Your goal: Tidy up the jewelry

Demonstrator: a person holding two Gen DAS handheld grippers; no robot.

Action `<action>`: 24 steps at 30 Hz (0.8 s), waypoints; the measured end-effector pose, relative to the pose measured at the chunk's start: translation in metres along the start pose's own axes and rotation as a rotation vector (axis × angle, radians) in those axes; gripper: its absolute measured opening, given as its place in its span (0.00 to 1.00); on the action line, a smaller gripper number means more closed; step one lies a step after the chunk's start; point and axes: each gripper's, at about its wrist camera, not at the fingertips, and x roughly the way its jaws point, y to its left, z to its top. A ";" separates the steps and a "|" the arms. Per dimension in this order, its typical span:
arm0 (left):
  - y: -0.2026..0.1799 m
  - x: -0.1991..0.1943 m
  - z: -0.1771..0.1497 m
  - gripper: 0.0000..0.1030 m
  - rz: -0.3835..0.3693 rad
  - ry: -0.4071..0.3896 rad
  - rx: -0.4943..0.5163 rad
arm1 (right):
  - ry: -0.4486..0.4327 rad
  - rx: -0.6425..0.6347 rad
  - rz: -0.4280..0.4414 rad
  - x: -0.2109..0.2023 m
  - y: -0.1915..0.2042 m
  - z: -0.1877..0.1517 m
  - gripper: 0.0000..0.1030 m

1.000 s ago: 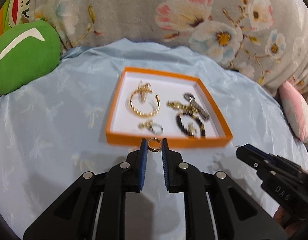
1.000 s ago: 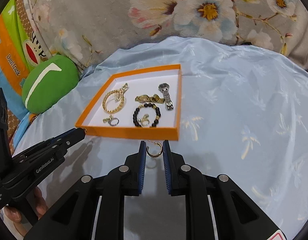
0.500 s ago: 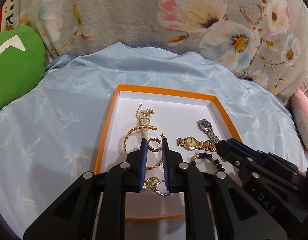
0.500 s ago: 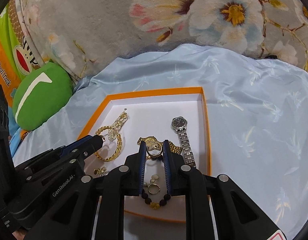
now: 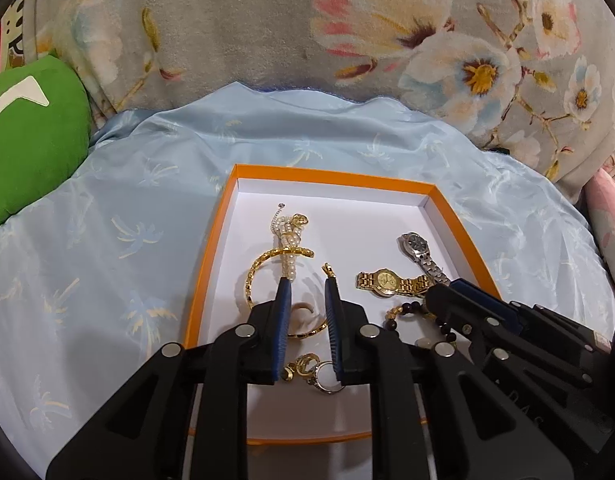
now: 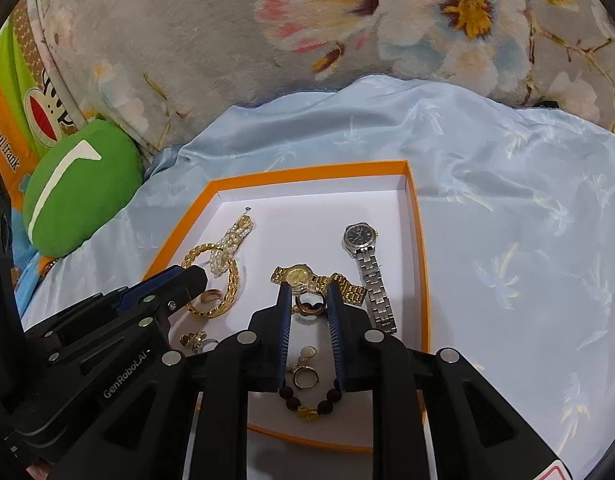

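Note:
An orange box (image 5: pixel 211 240) with a white floor lies on blue cloth; it also shows in the right wrist view (image 6: pixel 421 264). It holds a gold chain bracelet (image 5: pixel 253 276), a pearl strand (image 5: pixel 287 244), a gold watch (image 5: pixel 383 280), a silver watch (image 5: pixel 417 246), a dark bead bracelet (image 6: pixel 307 404) and rings (image 5: pixel 307 364). My left gripper (image 5: pixel 306 286) is open over the box; a small gold hoop earring (image 5: pixel 303 316) lies on the floor between its fingers. My right gripper (image 6: pixel 308 286) is open too, with a second hoop earring (image 6: pixel 307 309) lying between its fingers beside the gold watch (image 6: pixel 299 274).
A green cushion (image 5: pixel 27 136) lies at the left, also in the right wrist view (image 6: pixel 79 196). A grey floral blanket (image 5: pixel 347 32) rises behind the cloth. A pink pillow (image 5: pixel 607 208) sits at the far right.
Both grippers moved forward over the box, lowered, and opened. Each hoop earring left its fingers and now lies on the box floor.

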 end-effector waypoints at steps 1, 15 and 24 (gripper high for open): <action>0.001 0.000 0.000 0.18 -0.002 0.002 -0.003 | 0.001 -0.002 0.000 0.000 0.000 0.000 0.19; 0.002 -0.001 0.000 0.18 0.002 -0.006 -0.009 | -0.006 -0.009 -0.005 0.000 0.002 0.000 0.19; 0.003 -0.003 0.000 0.18 0.011 -0.017 -0.007 | -0.023 -0.015 -0.020 -0.004 0.002 -0.002 0.20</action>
